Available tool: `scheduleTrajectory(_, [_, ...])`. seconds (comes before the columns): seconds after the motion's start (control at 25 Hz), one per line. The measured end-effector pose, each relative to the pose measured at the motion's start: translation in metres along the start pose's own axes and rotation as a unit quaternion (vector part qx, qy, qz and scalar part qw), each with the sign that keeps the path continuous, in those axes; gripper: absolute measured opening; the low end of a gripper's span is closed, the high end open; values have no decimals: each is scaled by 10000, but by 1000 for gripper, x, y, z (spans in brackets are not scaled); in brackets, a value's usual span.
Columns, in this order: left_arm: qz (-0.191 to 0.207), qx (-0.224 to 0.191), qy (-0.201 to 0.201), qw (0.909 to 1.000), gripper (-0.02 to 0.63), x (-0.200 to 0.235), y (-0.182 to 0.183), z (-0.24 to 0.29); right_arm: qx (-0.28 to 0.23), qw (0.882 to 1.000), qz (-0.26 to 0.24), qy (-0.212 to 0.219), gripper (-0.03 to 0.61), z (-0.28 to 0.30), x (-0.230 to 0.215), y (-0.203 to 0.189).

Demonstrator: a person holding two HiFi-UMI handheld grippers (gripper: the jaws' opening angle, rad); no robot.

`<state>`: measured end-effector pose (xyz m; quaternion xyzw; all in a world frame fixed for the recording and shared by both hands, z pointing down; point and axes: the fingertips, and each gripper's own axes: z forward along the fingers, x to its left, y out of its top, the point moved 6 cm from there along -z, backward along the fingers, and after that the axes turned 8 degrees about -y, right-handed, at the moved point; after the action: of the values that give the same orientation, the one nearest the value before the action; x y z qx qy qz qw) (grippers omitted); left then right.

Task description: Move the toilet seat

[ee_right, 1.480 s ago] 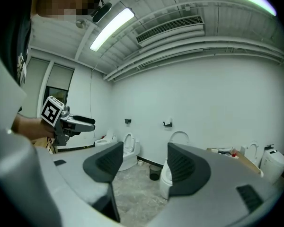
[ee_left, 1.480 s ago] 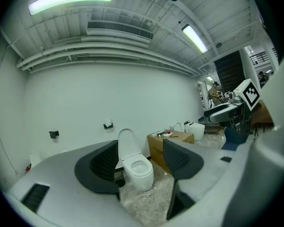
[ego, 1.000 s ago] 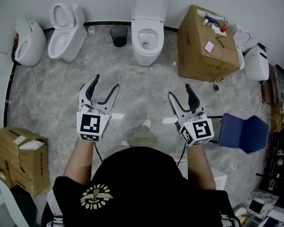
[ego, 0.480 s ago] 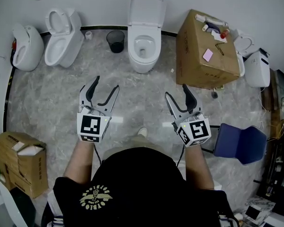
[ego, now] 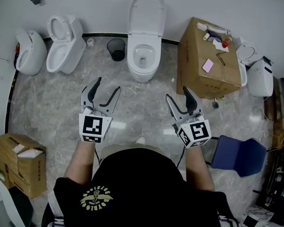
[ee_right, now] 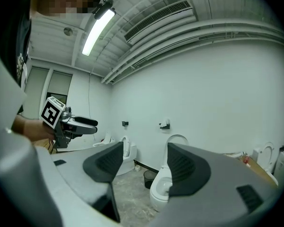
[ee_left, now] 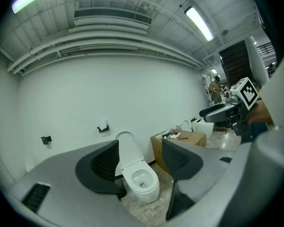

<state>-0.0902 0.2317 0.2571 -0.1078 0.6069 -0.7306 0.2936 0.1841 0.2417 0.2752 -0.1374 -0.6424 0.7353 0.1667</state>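
A white toilet (ego: 142, 59) stands against the far wall, its seat and lid (ego: 146, 12) raised upright. My left gripper (ego: 107, 85) is open and empty, well short of the bowl and a little to its left. My right gripper (ego: 177, 93) is also open and empty, short of the bowl on its right. Between the left gripper's (ee_left: 141, 162) pads, the left gripper view shows the toilet (ee_left: 142, 186) with its lid (ee_left: 128, 150) up. In the right gripper view the same toilet (ee_right: 161, 189) lies beyond the open right gripper (ee_right: 142, 162).
A large cardboard box (ego: 206, 60) with small items on top stands right of the toilet, a black bin (ego: 117, 48) to its left. Two more toilets (ego: 65, 37) line the left wall. A blue chair (ego: 237, 151) is at the right, cardboard boxes (ego: 19, 162) at the lower left.
The toilet has drawn nearer to both grippers in the head view as the person stepped toward it. Both grippers stay open and empty.
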Motion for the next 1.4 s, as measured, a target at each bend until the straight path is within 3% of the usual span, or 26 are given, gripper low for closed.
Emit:
scheduleTrajectory(0.28, [24,122,26,9999,287,-11,5,17,-8,9998,112,134,279,7,-23,-4])
scheduleTrajectory(0.8, [-61,123,1,9999,287,2,-5,29,83,9996,-53,256,279,27,-19,-6])
scheduleTrajectory(1.4, [-114,28,-137,9998,287,67,-10,102,272,9994,-84,215,279,121,-35,-1])
